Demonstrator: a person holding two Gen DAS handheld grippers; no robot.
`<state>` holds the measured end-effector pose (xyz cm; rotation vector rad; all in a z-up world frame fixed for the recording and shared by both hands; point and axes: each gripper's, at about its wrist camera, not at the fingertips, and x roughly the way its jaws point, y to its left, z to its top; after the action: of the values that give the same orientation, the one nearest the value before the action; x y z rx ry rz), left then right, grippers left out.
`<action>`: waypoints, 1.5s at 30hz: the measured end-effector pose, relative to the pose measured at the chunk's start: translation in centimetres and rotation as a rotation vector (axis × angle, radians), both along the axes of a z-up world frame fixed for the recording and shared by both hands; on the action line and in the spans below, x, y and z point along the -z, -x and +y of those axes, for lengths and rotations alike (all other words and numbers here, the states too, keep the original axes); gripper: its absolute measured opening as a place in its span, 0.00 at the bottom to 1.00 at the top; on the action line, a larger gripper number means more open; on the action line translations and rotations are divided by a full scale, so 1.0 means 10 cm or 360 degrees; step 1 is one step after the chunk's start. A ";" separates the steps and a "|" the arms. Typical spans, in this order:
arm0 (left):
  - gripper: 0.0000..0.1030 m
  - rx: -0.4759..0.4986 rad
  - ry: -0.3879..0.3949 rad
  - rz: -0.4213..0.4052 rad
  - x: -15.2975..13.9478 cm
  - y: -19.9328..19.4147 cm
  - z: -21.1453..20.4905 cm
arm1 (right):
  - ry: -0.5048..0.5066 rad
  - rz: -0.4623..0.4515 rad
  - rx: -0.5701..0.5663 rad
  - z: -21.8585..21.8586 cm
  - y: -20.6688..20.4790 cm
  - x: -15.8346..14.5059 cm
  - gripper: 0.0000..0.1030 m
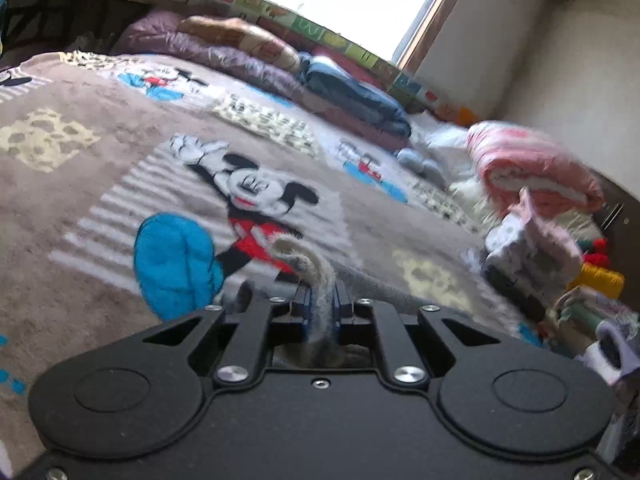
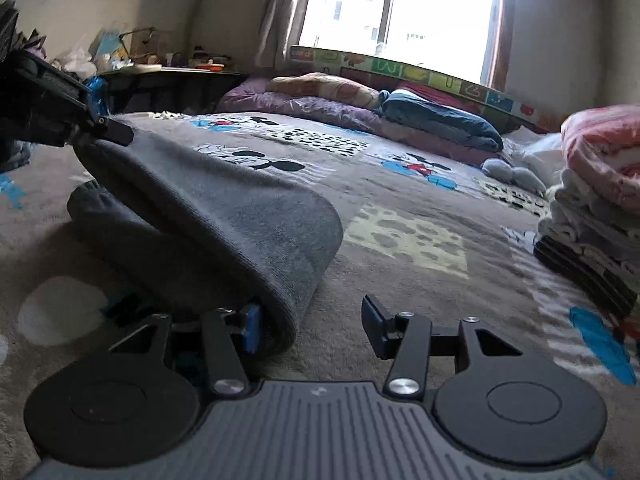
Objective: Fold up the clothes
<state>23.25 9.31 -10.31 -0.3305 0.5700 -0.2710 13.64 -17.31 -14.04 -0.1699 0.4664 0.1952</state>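
Note:
A grey knitted garment [image 2: 240,216] lies on the Mickey Mouse blanket [image 2: 400,248], one end lifted. My left gripper [image 1: 322,300] is shut on the garment's edge [image 1: 316,276]; it also shows in the right wrist view [image 2: 100,128] at the upper left, holding that end up. My right gripper [image 2: 312,324] is open, low on the blanket. Its left finger [image 2: 250,324] touches the garment's folded lower end; its right finger [image 2: 376,328] is clear of the cloth.
A stack of folded clothes [image 2: 592,216] with a pink blanket on top stands at the right, also in the left wrist view [image 1: 532,240]. Purple and blue quilts [image 2: 360,112] lie along the window side. A dark desk [image 2: 172,76] stands at the back left.

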 end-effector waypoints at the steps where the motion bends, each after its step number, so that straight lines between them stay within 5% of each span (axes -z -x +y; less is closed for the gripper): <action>1: 0.08 -0.0029 -0.0102 0.0015 0.05 -0.02 -0.03 | 0.0002 0.0012 -0.0008 0.00 0.01 0.02 0.51; 5: 0.08 -0.0034 -0.0072 0.0054 0.11 -0.02 0.05 | -0.0016 0.0008 -0.0124 -0.01 0.11 -0.04 0.51; 12: 0.15 -0.0014 -0.0155 0.0047 0.09 0.00 0.06 | -0.0325 -0.0099 -0.0174 -0.29 0.03 -0.30 0.51; 13: 0.25 -0.0050 -0.0185 0.0020 0.06 0.01 0.06 | -0.0337 -0.0102 -0.0183 -0.30 -0.07 -0.33 0.51; 17: 0.27 -0.0148 -0.0255 -0.0163 -0.10 0.07 0.02 | -0.0305 -0.0052 -0.0283 -0.23 -0.45 -0.39 0.49; 20: 0.27 0.0029 -0.0234 -0.0299 -0.15 0.08 -0.14 | -0.0297 -0.0010 -0.0359 -0.16 -0.59 -0.39 0.48; 26: 0.27 0.0198 -0.0596 -0.0192 0.26 -0.13 -0.42 | -0.0307 -0.0009 -0.0481 -0.01 -0.59 -0.32 0.45; 30: 0.26 0.0233 -0.0621 -0.0226 0.40 -0.19 -0.46 | -0.0232 0.0130 -0.0488 0.09 -0.69 -0.09 0.44; 35: 0.26 0.0264 -0.0563 -0.0212 0.47 -0.20 -0.39 | -0.0371 0.0137 -0.0429 -0.04 -0.68 0.07 0.44; 42: 0.27 0.0296 -0.0603 -0.0325 0.22 0.06 -0.39 | -0.0371 0.0188 -0.0415 -0.06 -0.70 -0.03 0.44; 45: 0.27 0.0312 -0.0692 -0.0292 0.29 0.13 -0.38 | -0.0333 0.0042 -0.0389 -0.04 -0.46 -0.23 0.44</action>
<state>21.95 5.52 -13.23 0.1710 0.4656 -0.3532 18.22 -17.74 -11.79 -0.0189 0.4476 0.4841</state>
